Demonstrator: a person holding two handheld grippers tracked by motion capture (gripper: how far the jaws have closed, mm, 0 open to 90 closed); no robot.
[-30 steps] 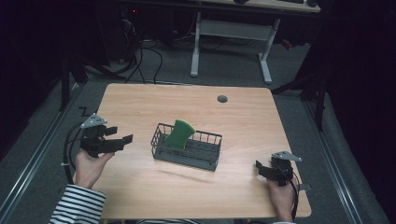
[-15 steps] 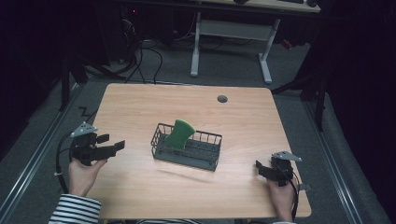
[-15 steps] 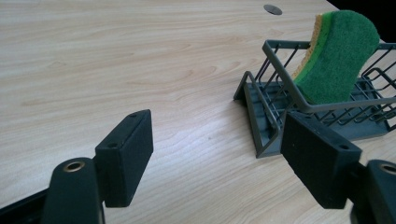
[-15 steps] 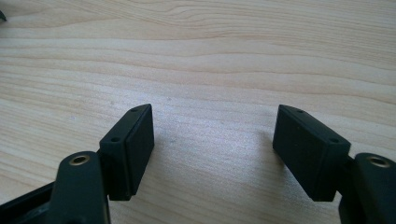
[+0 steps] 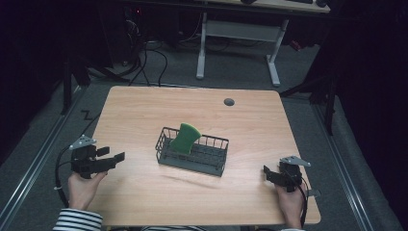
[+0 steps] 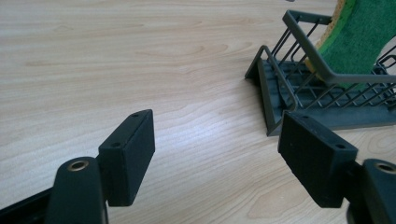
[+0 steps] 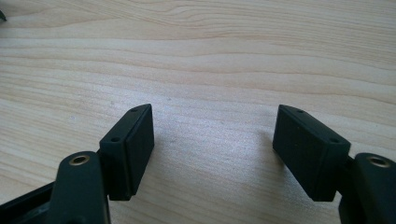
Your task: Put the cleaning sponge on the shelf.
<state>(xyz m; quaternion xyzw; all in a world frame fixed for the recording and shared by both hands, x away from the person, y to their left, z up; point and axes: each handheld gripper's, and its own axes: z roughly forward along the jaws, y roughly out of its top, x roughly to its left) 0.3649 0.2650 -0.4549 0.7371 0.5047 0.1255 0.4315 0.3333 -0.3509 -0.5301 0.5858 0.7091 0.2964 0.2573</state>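
A dark wire basket (image 5: 211, 161) stands at the middle of the wooden table (image 5: 192, 110), and a green sponge (image 5: 184, 137) leans upright in its left end. From the left gripper view the basket (image 6: 275, 88) and the sponge (image 6: 359, 42) lie ahead to the right. My left gripper (image 5: 117, 158) is held low at the table's left edge, open and empty, pointing toward the basket. Open and empty too, my right gripper (image 5: 267, 174) rests near the front right corner over bare wood (image 7: 210, 70).
A round cable hole (image 5: 229, 102) sits near the table's far edge. Beyond the table are a white desk frame (image 5: 235, 43) and cables on the floor (image 5: 144, 53). A striped sleeve (image 5: 77, 220) enters at the bottom left.
My left gripper has drawn back toward the person and toward the table's left edge, away from the basket. The right gripper has stayed put.
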